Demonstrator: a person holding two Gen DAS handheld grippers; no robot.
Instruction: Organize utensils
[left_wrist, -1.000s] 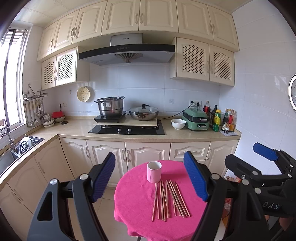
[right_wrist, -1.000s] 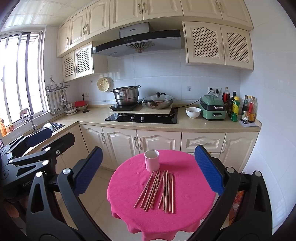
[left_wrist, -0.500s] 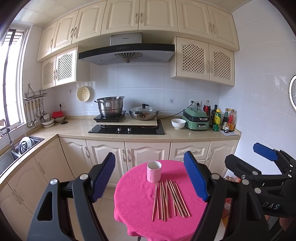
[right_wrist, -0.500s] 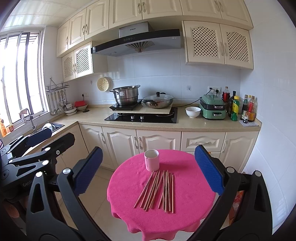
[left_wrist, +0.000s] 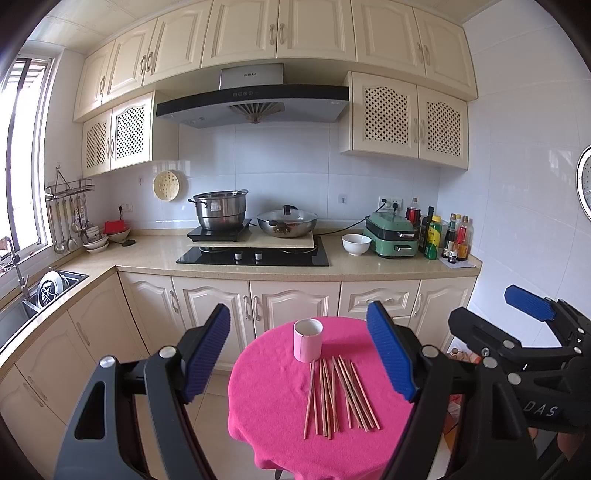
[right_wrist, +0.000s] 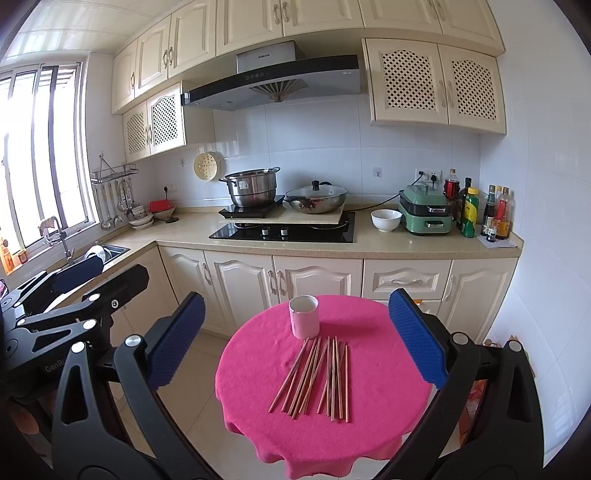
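Several wooden chopsticks (left_wrist: 338, 395) (right_wrist: 317, 374) lie loose on a small round table under a pink cloth (left_wrist: 273, 391) (right_wrist: 384, 384). A pink cup (left_wrist: 307, 340) (right_wrist: 303, 316) stands upright just behind them, with nothing visible inside it. My left gripper (left_wrist: 299, 350) is open, held well back from the table, its blue pads wide apart. My right gripper (right_wrist: 295, 332) is open too, also short of the table. Each gripper shows at the edge of the other's view: the right one (left_wrist: 532, 306), the left one (right_wrist: 77, 273).
A kitchen counter (left_wrist: 369, 271) runs behind the table, bearing a hob, a steel pot (left_wrist: 219, 210), a lidded wok, a white bowl (left_wrist: 356, 244), a green cooker and bottles. A sink (left_wrist: 48, 288) is at the left. Tiled floor surrounds the table.
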